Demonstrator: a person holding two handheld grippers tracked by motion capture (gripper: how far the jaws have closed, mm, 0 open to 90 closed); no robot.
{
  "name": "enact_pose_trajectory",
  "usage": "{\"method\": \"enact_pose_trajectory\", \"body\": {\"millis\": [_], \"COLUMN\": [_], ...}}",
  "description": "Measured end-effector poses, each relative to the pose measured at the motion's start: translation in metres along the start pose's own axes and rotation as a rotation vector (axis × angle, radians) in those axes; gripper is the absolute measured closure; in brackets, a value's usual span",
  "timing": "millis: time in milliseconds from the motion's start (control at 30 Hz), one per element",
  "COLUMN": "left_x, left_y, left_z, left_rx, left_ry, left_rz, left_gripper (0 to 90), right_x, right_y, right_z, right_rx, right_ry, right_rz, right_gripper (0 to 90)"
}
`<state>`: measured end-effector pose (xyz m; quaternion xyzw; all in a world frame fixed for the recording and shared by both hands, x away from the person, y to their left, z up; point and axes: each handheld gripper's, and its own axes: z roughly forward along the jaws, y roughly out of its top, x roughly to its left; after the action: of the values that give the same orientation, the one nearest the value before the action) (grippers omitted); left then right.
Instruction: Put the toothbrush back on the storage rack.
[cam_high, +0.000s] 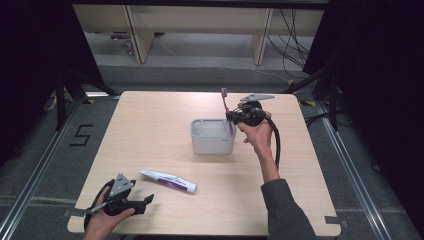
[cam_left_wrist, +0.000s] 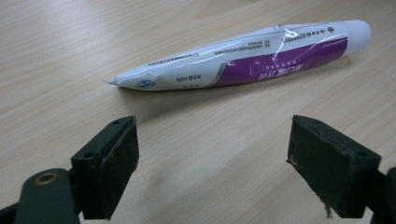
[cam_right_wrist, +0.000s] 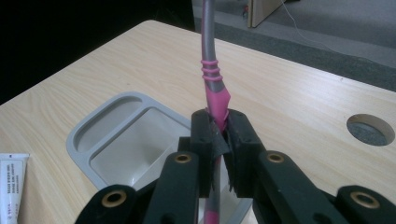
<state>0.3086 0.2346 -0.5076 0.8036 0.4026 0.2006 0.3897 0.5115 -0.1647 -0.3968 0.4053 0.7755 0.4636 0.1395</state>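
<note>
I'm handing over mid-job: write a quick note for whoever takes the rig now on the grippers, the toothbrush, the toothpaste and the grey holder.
Right hand-held gripper: shut on the pink toothbrush, held upright, head up, over the right side of the grey holder. Whether its lower end is inside the holder cannot be told.
Left hand-held gripper: open, holding nothing, low at the near-left corner of the table, jaws facing the toothpaste tube.
Toothpaste tube: flat on the table, in front of the holder, untouched.
Done: toothbrush picked up and brought to the holder.
Left: probably lower and release the toothbrush into the holder, then pick up the tube.
</note>
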Motion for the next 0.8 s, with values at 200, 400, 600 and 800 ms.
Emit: {"method": "enact_pose_trajectory", "body": {"millis": [200,400,600,800], "left_x": [-0.001,0.000,0.000,0.000], "left_y": [0.000,0.000,0.000,0.000], "left_z": [0.000,0.000,0.000,0.000], "left_rx": [-0.004,0.005,0.008,0.007], "left_ry": [-0.002,-0.005,-0.005,-0.009], "left_rz": [-0.013,0.002,0.000,0.001], "left_gripper": [16.0,16.0,16.0,16.0], "right_x": [-0.001,-0.001,0.004,0.001], "right_y": [-0.004,-0.007,-0.010,-0.014], "right_z": [0.000,0.000,0.000,0.003], "right_rx": [0.000,-0.007,0.011,-0.004], "right_ry": [0.001,0.008,0.000,-0.002], "right_rz": [-0.004,-0.027,0.003,-0.019], "right_gripper": [83.0,82.9,83.0,82.9]}}
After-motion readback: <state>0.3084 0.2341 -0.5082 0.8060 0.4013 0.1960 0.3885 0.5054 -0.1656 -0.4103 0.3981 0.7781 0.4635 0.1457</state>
